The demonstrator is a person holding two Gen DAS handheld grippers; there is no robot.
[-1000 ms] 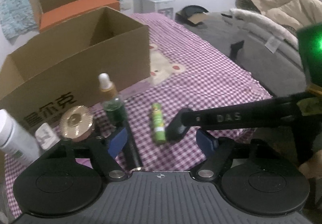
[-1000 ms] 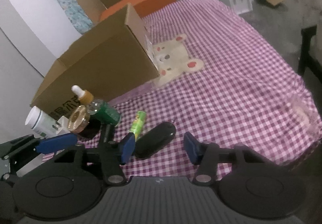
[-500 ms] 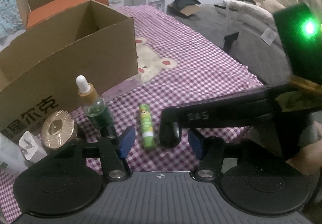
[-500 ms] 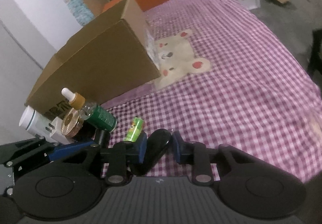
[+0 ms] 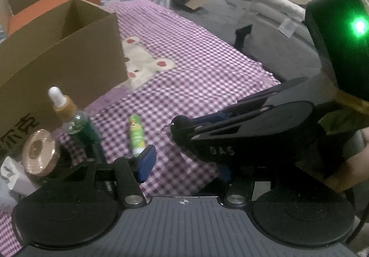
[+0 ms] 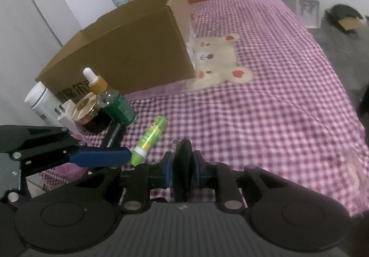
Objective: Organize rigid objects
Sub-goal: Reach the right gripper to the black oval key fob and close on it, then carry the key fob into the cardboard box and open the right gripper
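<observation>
From my left wrist camera, my left gripper (image 5: pixel 184 164) has its jaws slowly closing, with nothing pinched between them. My right gripper (image 5: pixel 184 123) pokes in from the right, just in front. A green tube (image 5: pixel 136 135) lies flat on the pink checked cloth (image 5: pixel 196 67), just past my left blue pad. To the left stand a dropper bottle (image 5: pixel 73 116) and a gold-lidded jar (image 5: pixel 39 153). Behind them is a big open cardboard box (image 5: pixel 69 58).

From my right wrist camera, my right gripper (image 6: pixel 183 170) has its jaws pressed tight on a flat black thing (image 6: pixel 182 164), held on its edge. I cannot tell what it is. The green tube (image 6: pixel 151 138) lies near, to the left. Farther left are the dropper bottle (image 6: pixel 108 97), the gold-lidded jar (image 6: pixel 86 110), a white plug (image 6: pixel 66 116) and a white bottle (image 6: pixel 42 102). One blue pad of my left gripper (image 6: pixel 99 156) reaches in from the left.
</observation>
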